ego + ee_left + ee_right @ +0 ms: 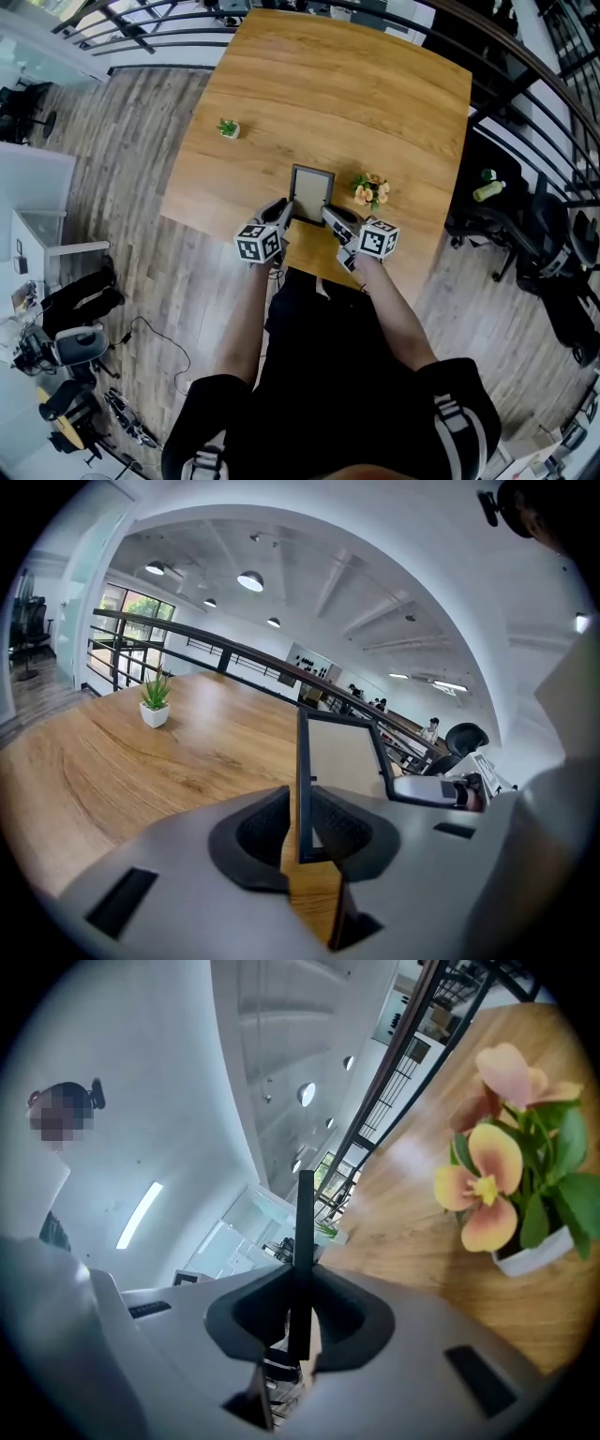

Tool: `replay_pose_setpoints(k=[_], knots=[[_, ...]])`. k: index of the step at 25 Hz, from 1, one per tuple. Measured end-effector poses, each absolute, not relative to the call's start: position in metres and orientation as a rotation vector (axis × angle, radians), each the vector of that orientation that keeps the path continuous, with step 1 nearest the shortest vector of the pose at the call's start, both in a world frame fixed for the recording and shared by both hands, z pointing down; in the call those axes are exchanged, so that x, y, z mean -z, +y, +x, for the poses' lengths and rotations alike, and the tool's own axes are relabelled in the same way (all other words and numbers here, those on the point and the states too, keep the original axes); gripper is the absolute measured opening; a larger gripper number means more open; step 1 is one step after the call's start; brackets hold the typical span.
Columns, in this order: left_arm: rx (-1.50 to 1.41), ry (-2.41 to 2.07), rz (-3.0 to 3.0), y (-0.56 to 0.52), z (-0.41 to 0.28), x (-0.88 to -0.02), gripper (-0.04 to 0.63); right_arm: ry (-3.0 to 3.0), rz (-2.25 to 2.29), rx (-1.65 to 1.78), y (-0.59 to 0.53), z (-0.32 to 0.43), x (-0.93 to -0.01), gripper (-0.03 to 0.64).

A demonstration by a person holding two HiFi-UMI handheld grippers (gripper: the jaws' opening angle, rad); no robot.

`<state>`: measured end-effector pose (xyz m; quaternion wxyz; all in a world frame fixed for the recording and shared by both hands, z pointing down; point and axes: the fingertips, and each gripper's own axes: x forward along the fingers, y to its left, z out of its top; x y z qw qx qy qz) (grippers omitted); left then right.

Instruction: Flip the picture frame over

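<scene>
1. picture frame (311, 194): i see it near the front edge of the bench (375, 84), just ahead of the person, raised on edge rather than lying flat. its dark border surrounds a pale panel. i cannot tell whether its lower edge touches the bench.

2. left gripper (281, 217): it holds the frame's left lower side. in the left gripper view, the fingers (253, 836) are clamped on the frame's thin dark edge (302, 789), which stands upright between them, with the bench wood visible below.

3. right gripper (330, 217): it holds the frame's right lower side. in the right gripper view, the fingers (253, 1321) are clamped on the frame's dark edge (302, 1251), seen edge-on as a narrow upright bar.

4. surroundings: a pot of peach flowers (371, 190) stands just beside the frame on the right. a small green plant (228, 128) in a white pot stands well apart at the bench's left side.
</scene>
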<state>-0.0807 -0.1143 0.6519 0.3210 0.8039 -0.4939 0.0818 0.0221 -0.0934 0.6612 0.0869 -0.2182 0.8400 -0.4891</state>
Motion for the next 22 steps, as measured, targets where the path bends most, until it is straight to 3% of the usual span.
replay_pose_setpoints(k=[12, 22], knots=[[-0.072, -1.233, 2.183, -0.125, -0.050, -0.604, 0.141, 2.848, -0.936, 1.088, -0.103, 0.027, -0.658, 0.072], [-0.173, -1.122, 2.223, -0.126, -0.016, -0.603, 0.201, 3.137, -0.925, 0.782, -0.089, 0.001, -0.649, 0.072]])
